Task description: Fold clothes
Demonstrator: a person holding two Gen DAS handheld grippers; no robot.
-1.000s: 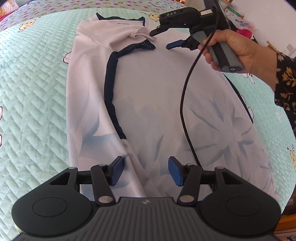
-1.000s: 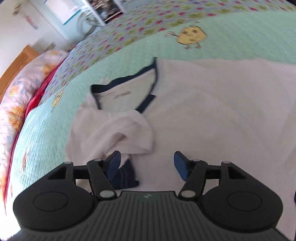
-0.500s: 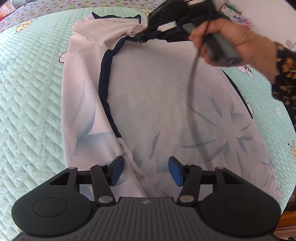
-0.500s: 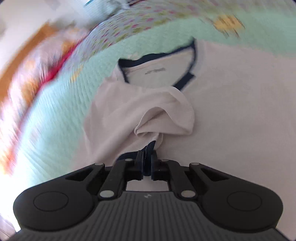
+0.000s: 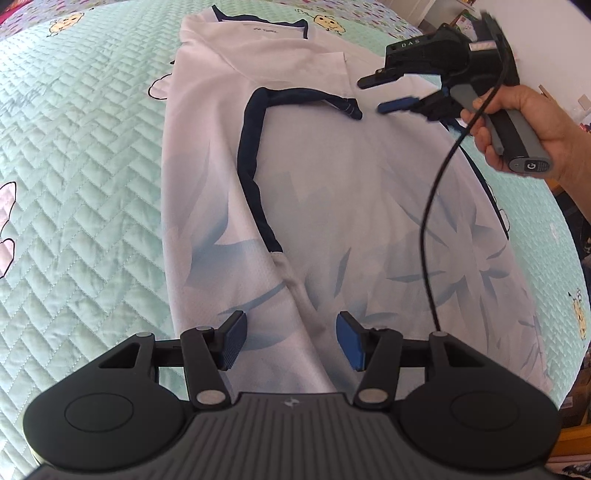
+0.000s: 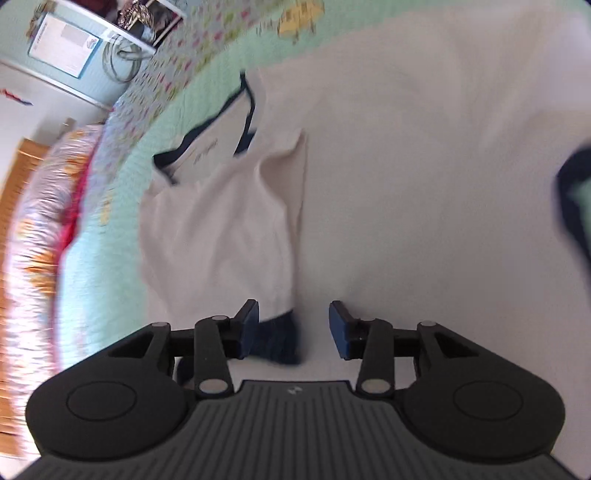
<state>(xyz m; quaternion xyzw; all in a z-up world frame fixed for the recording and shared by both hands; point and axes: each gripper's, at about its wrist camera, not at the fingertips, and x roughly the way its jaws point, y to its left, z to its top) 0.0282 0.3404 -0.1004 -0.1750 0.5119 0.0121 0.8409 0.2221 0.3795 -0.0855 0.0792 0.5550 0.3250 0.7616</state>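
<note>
Left gripper: the left gripper (image 5: 290, 341) sits at the bottom centre of its own view; its jaws stand about half apart; a ridge of the shirt's cloth runs up between the blue pads (image 5: 232, 339), but they do not press on it; it holds nothing.
Right gripper: the right gripper (image 5: 380, 92) is in the upper right of the left wrist view, carried by a hand (image 5: 535, 122); its jaws are opening; the dark sleeve cuff (image 5: 349, 108) lies just left of its tips, released; in its own view the cuff (image 6: 277, 341) lies between the fingers, close to the left pad, not pinched.
Shirt place: the white shirt (image 5: 332, 192) lies flat on the mint quilted bedspread (image 5: 81, 166), filling the middle of the frame from the left gripper upward.
Shirt direction: the long axis runs from bottom to top of the left wrist view; the collar (image 5: 258, 22) points to the upper edge; the hem end is at the bottom, near the left gripper.
Sleeve: the sleeve is folded inward over the chest; its navy trim (image 5: 255, 147) curves from the middle up to the cuff.
</note>
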